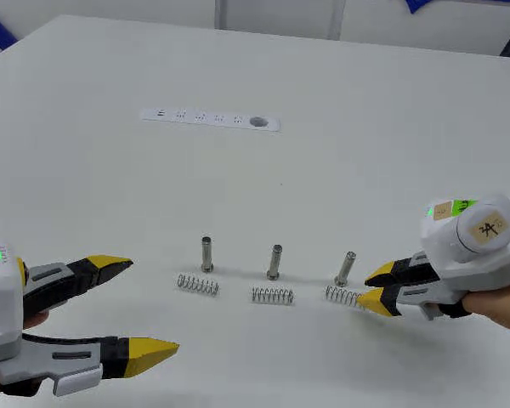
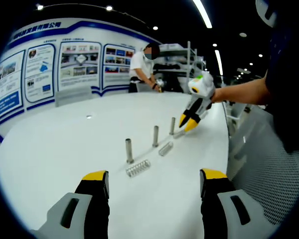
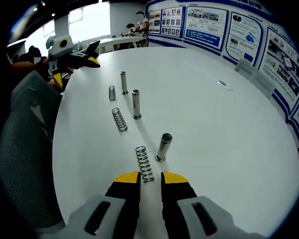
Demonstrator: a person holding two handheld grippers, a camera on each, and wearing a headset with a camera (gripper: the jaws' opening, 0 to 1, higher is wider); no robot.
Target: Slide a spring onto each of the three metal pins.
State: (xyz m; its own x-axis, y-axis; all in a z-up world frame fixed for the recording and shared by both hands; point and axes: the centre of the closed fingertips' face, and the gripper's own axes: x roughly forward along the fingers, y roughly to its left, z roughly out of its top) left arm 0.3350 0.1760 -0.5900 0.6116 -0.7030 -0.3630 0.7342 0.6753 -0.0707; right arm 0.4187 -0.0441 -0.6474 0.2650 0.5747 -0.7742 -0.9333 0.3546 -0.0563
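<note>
Head view shows the left gripper [image 1: 144, 306], black with yellow tips, at 8 o'clock, levelled low over the white table [image 1: 408, 170] and aimed toward 3 o'clock, its jaws spread wide with nothing between them. The right gripper [image 1: 370, 289], held in a hand [image 1: 497, 306] at 4 o'clock, points toward 9 o'clock with its jaws only narrowly parted. In the right gripper view the gap looks a little wider than the coil end lying at it, so the jaws are not clamped. Three short steel pins stand upright in a row just below centre: the left pin [image 1: 206, 253], the middle pin [image 1: 275, 261] and the right pin [image 1: 346, 268]. Each has a small wire spring lying flat just on its 6 o'clock side: the left spring [image 1: 197, 284], the middle spring [image 1: 273, 295] and the right spring [image 1: 342, 295], whose outer end meets the right gripper's lower tip. No spring is on a pin. Bare tabletop stretches toward 12 o'clock, broken there by a white flush power strip [image 1: 211, 119]. In the right gripper view the table's near edge runs along 9 o'clock beside a grey mesh chair [image 3: 25, 149]. In the left gripper view a standing person [image 2: 144, 64] is far off at 12 o'clock.
</note>
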